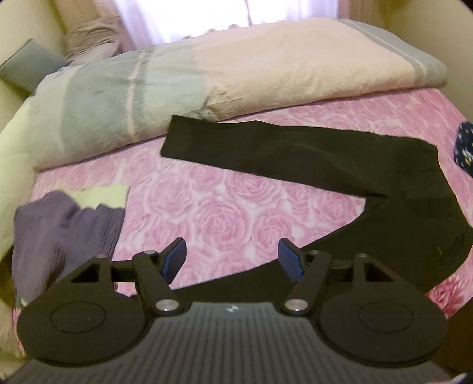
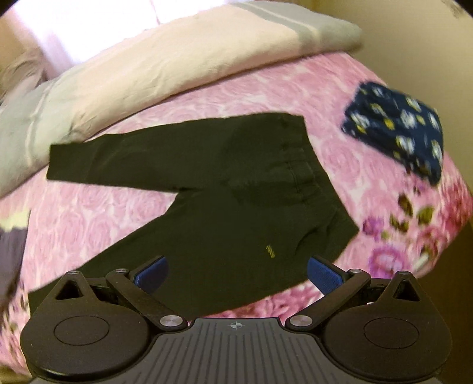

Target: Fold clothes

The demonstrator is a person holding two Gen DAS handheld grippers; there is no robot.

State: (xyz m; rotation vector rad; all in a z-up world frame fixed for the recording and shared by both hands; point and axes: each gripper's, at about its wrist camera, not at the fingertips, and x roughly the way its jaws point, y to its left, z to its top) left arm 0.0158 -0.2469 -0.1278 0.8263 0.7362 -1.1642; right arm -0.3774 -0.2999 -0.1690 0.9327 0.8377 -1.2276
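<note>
Nearest you, your left hand-held gripper (image 1: pixel 233 260) is spread wide with nothing between its 2 blue pads (image 1: pixel 175 256), and it hangs over the rose-patterned pink bedspread (image 1: pixel 224 201). Your right hand-held gripper (image 2: pixel 236 274) is just as released, its fingers on either side of the near part of the black trousers (image 2: pixel 236 189) without closing on the cloth (whether the pads brush the fabric cannot be told).

The black trousers lie flat on the bedspread with their 2 legs splayed apart: in the right wrist view, 1 leg runs toward the lower left past your gripper, the other stretches out to the left, farther back. The gathered waistband (image 2: pixel 298 165) is at the right end, and a small yellow mark (image 2: pixel 270 251) shows on the fabric just ahead of the right gripper.

To the left of your left gripper, a crumpled purple garment (image 1: pixel 65 236) sits on the bed with a pale yellow-green piece (image 1: pixel 103 196) at its far edge. Off to the right, well apart from the trousers, lies a folded navy floral garment (image 2: pixel 399 133).

Farthest back, a folded duvet (image 1: pixel 236 73) in pink, grey and pale green lies across the bed, with bright curtains (image 1: pixel 183 17) behind it.
</note>
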